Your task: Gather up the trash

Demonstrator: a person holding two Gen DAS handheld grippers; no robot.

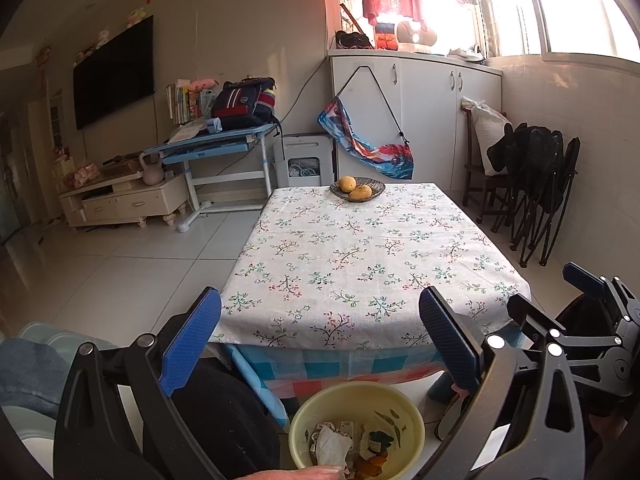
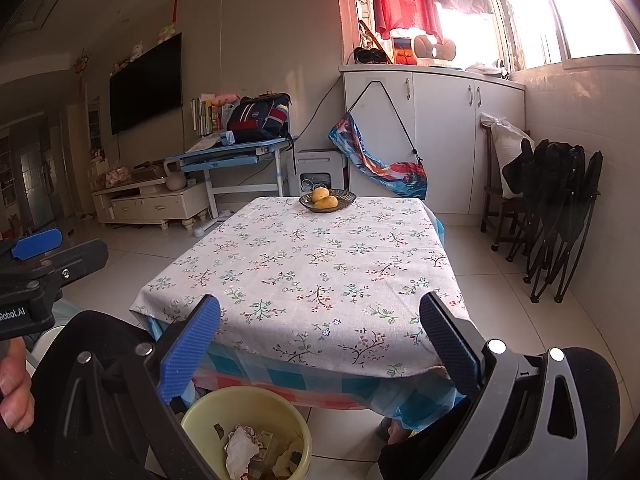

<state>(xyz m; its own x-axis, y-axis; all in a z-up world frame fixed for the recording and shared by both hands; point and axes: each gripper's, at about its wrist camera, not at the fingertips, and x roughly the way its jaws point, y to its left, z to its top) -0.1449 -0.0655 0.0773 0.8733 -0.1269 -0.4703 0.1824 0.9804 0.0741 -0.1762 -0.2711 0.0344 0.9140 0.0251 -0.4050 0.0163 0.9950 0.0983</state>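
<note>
A yellow plastic bin (image 1: 356, 428) stands on the floor at the table's near edge, holding crumpled paper, wrappers and peel (image 1: 332, 444). It also shows in the right wrist view (image 2: 248, 432), with the trash (image 2: 244, 448) inside. My left gripper (image 1: 320, 340) is open and empty, held above the bin, in front of the table. My right gripper (image 2: 320, 340) is open and empty, just right of the left one; it shows in the left wrist view (image 1: 580, 300). The left gripper shows at the left edge of the right wrist view (image 2: 36, 248).
A table with a floral cloth (image 1: 360, 256) carries a dark bowl of yellow fruit (image 1: 357, 189) at its far end. Folded black chairs (image 1: 536, 192) lean on the right wall. A white cabinet (image 1: 416, 120), a blue desk (image 1: 216, 148) and a TV stand (image 1: 120, 200) stand behind.
</note>
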